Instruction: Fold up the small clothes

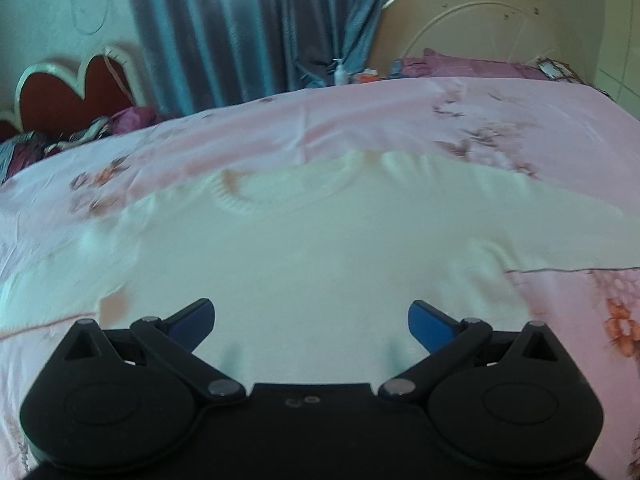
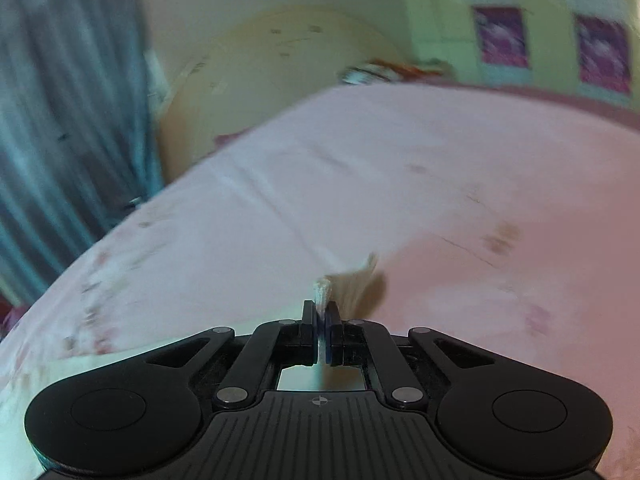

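A small white knit sweater lies spread flat on the pink floral bedsheet, its ribbed neck toward the far side and its sleeves out to the left and right. My left gripper is open and empty, its blue-padded fingers hovering just above the sweater's near hem. My right gripper is shut on a ribbed white edge of the sweater, which sticks up between the pads. A blurred fold of the cloth trails behind it over the sheet.
A red heart-shaped headboard and crumpled purple bedding are at the far left. A blue curtain hangs behind the bed. A cream round headboard and pink pillows are at the far right. A lotion bottle stands beyond the bed.
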`<state>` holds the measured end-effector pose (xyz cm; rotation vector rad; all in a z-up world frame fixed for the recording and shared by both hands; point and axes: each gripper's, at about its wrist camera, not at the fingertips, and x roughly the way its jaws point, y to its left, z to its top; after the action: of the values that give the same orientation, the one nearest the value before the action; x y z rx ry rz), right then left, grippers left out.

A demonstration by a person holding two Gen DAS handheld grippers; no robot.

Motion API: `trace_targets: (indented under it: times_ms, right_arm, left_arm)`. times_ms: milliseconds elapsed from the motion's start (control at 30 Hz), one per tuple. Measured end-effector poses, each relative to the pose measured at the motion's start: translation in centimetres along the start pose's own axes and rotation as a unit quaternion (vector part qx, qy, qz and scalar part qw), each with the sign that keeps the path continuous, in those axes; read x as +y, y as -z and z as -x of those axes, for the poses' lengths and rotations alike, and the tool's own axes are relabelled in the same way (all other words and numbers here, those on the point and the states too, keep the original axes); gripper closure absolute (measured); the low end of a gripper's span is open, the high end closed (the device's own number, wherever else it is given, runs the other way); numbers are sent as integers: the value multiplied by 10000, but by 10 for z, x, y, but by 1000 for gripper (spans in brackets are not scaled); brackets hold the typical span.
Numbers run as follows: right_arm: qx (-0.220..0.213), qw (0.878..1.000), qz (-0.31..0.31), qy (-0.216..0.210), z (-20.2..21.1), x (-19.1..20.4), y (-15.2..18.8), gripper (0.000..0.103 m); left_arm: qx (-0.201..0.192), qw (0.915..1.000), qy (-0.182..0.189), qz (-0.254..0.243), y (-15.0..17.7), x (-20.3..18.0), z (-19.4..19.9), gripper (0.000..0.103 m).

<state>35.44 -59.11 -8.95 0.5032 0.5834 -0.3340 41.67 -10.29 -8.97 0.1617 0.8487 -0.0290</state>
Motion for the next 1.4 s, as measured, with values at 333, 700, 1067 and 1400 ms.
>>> trace_targets:
  times_ms: [333,700,1067,1400]
  right_arm:
    - [231,9831,1350,-1218,-12,199,53,101]
    - [906,9341,2719,-2128,-31,375,173,101]
    - [1185,9155,3211,-2115,-47,404,220,71]
    - [1324,9519,2240,-1617,-22,291,180,76]
  left_arm:
    - [-17,9975,350,621,15,97,-12,0]
    - [16,9902,222,1381,47,206,-4,2]
    - [-17,9815,637,1808,43,230,-14,0]
    - [72,9638,2183,1532,6,143,-60,37]
